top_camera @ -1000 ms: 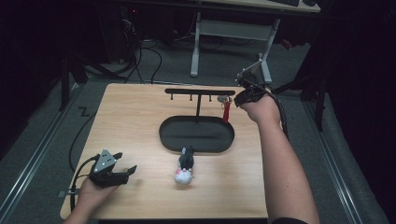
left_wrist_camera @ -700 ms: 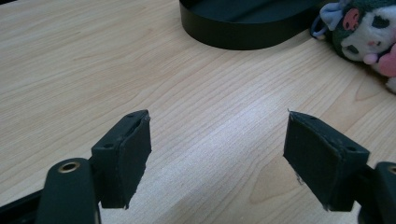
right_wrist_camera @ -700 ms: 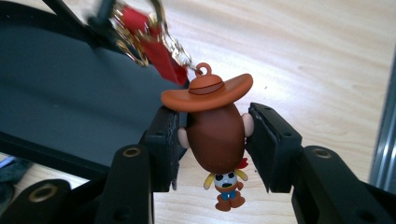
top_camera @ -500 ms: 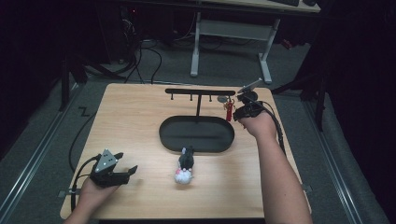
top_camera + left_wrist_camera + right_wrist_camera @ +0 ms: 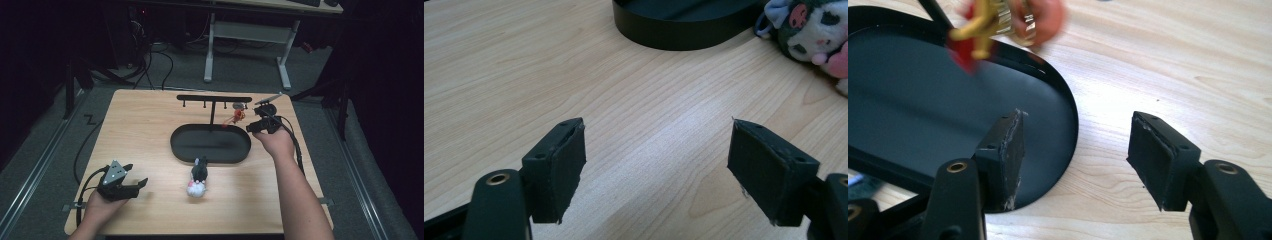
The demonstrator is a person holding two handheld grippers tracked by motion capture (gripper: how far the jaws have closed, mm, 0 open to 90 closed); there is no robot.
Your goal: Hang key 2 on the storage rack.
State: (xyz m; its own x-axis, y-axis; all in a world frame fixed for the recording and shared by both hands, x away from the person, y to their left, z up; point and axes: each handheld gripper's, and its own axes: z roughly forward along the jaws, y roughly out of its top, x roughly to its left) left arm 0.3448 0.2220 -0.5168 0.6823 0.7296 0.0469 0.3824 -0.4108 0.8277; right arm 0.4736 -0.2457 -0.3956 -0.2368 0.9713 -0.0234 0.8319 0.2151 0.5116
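The right gripper [image 5: 261,125] hovers over the right end of the black oval tray [image 5: 180,150], held from behind by the person's right hand [image 5: 276,141]. In the right gripper view its jaws stand wide apart with nothing between them; one pad hangs over the tray's dark floor [image 5: 908,100] and the other over bare wood just beyond the rim. Close ahead of the jaws, a red and gold keychain [image 5: 993,22] dangles, blurred, with a pinkish round part beside its gold clasp. In the high view the keychain [image 5: 236,116] hangs from the right part of the black hook rack [image 5: 214,99], whose post rises from the tray, and it swings out at a slant toward the post rather than hanging straight down. The gripper sits just to the right of it, near but not touching.

The left gripper [image 5: 131,184] rests low at the near left corner of the wooden table [image 5: 140,120], well apart from the tray, in the person's left hand [image 5: 102,207]. Its jaws [image 5: 659,170] are spread wide and empty over bare wood. A small plush toy [image 5: 198,179], black and white with pink marks, lies on the table just in front of the tray's near edge, between the two grippers; in the left gripper view the plush toy [image 5: 809,32] lies beside the tray's wall [image 5: 674,37].
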